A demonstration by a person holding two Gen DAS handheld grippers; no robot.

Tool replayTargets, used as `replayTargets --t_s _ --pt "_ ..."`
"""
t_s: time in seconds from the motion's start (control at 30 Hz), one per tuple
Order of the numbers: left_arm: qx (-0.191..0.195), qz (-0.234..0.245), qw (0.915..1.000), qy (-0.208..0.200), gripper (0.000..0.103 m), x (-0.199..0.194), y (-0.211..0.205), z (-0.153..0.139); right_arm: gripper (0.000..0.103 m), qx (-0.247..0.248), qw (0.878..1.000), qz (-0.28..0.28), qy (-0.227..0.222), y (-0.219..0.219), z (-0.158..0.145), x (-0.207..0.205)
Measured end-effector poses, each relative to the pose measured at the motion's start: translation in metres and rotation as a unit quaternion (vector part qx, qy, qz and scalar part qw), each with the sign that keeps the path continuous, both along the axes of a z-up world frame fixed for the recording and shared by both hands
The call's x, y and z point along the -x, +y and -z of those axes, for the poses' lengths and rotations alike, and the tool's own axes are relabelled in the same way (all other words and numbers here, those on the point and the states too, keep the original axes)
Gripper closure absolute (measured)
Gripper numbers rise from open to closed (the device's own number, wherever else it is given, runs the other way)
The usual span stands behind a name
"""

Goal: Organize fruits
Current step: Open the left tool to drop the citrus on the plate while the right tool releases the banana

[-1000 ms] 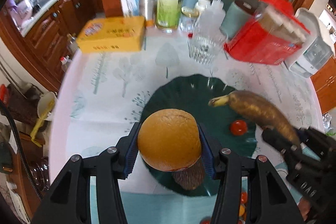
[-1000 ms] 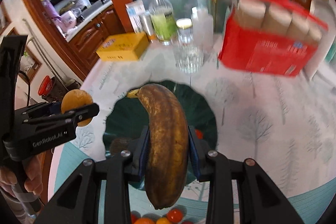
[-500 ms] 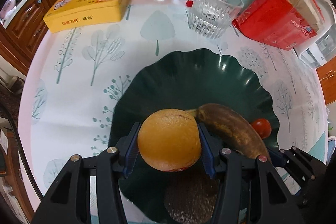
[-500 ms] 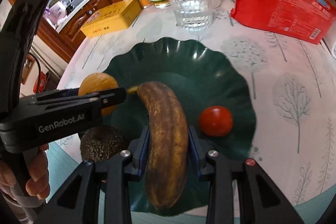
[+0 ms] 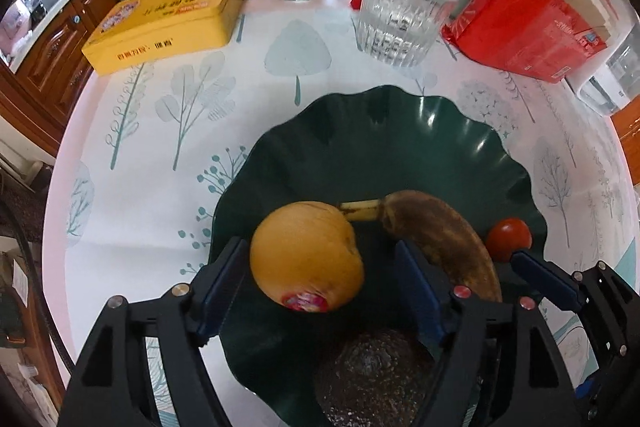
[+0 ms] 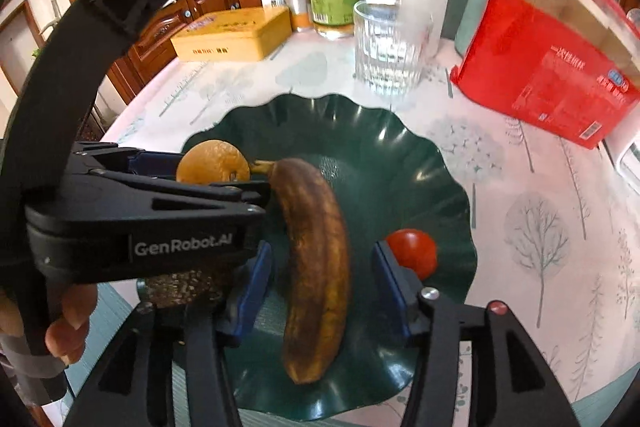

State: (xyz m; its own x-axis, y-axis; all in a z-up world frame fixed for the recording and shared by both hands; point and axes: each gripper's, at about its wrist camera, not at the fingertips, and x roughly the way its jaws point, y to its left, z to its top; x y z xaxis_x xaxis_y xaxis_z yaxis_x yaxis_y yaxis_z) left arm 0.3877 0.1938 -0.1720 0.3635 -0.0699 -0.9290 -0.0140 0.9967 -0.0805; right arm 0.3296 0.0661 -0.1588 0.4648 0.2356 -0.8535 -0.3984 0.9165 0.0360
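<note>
A: Left wrist view: showed the left gripper (image 5: 320, 281) low over the green plate (image 5: 384, 131), jaws just spread apart, orange (image 5: 306, 257) loose between them, leaning toward the left pad, well clear of the right one.

B: Right wrist view: same story. Right gripper (image 6: 320, 285) just parted too, brown banana (image 6: 316, 267) lying free on the plate between the pads. Tomato (image 6: 414, 253) just beside the right pad, a rough dark fruit (image 6: 182, 287) at the near rim.

A: Judged the orange firm but rounded, apt to roll; best taken across its widest part.

B: Judged the banana overripe, soft, easily bruised. Called for a light pinch at mid-length, never the stem.
</note>
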Motion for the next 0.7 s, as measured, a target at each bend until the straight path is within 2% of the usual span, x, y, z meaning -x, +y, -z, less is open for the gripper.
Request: replayTargets --t_s 0.17,0.7 --pt "-0.002 0.002 1.0 -0.006 0.024 0.005 -0.002 -0.008 0.049 -0.01 1.0 0.003 0.001 -0.002 -0.006 0.005" --pt "-0.016 -0.005 0.9995 -0.028 0.024 0.044 -0.003 -0.04 0.049 -0.025 0.999 0.024 0.002 -0.023 -0.024 0.033"
